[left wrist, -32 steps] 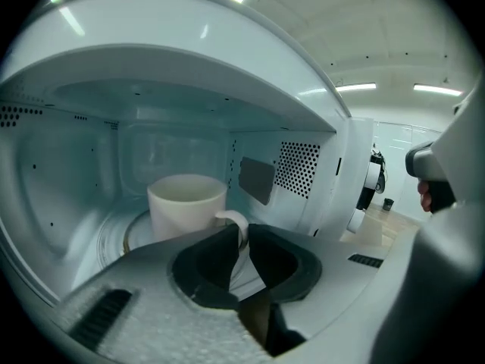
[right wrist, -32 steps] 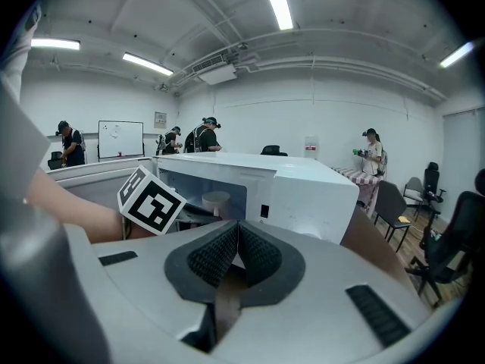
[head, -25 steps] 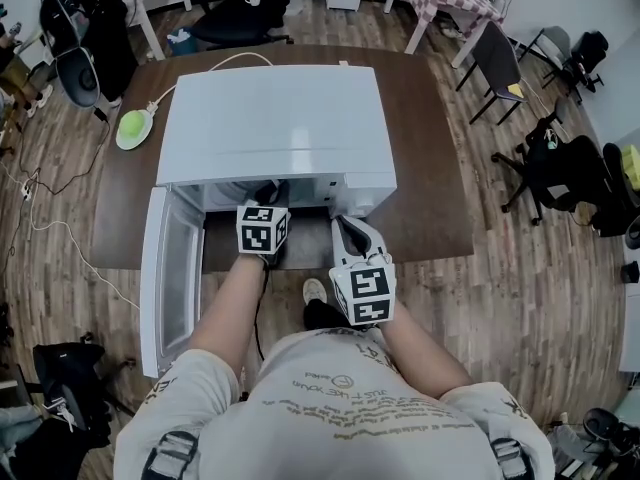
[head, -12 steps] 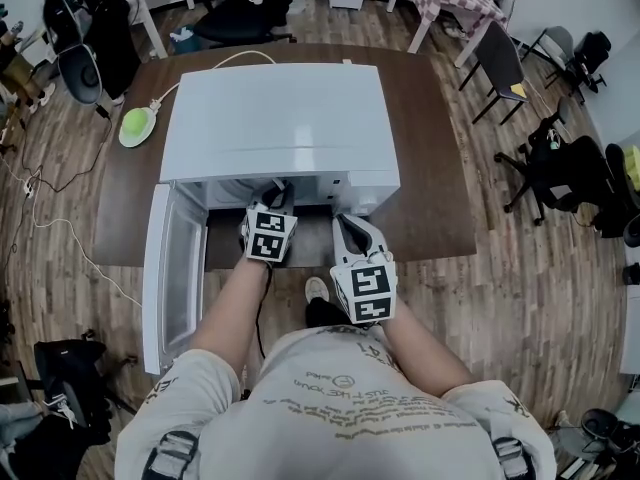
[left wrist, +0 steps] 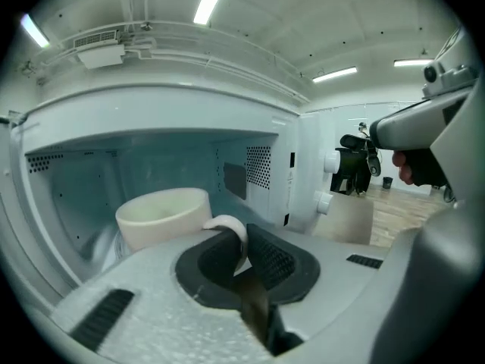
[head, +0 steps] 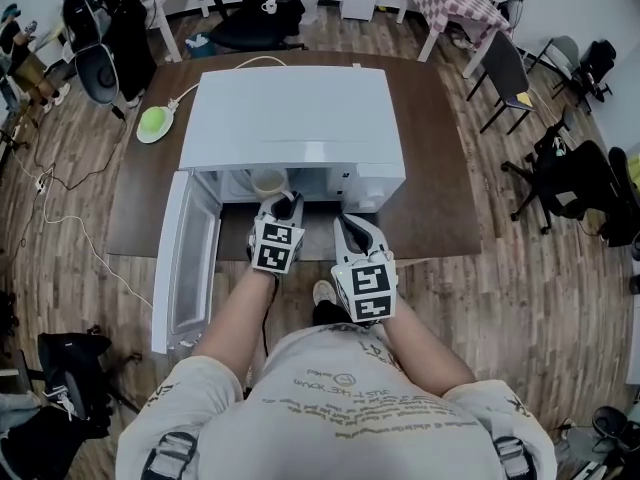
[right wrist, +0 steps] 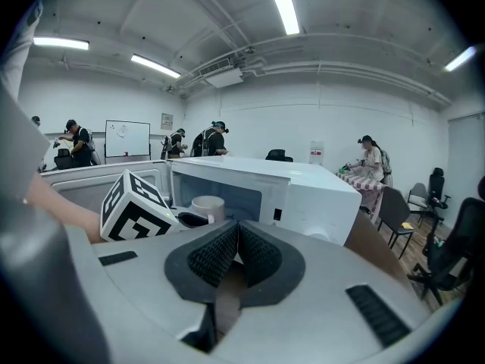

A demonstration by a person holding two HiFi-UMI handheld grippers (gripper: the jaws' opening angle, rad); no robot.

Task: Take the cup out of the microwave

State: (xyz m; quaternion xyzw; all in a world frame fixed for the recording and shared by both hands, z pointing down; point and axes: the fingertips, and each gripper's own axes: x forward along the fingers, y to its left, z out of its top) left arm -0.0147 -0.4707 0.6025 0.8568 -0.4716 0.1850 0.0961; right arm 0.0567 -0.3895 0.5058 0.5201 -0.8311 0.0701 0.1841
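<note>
A cream cup stands at the mouth of the white microwave, just inside the open cavity. My left gripper is shut on the cup's handle; in the left gripper view the handle sits pinched between the dark pads, with the cup body just beyond. My right gripper hovers in front of the microwave's control panel, shut, pads touching with nothing between them. The right gripper view shows the cup behind the left gripper's marker cube.
The microwave door hangs open to the left, past the brown table's front edge. A green object with a cable lies on the table at left. Office chairs and people stand around the room.
My left gripper has drawn back toward me from inside the cavity, bringing the cup forward to the microwave's mouth where it now shows. The right gripper has hardly moved.
</note>
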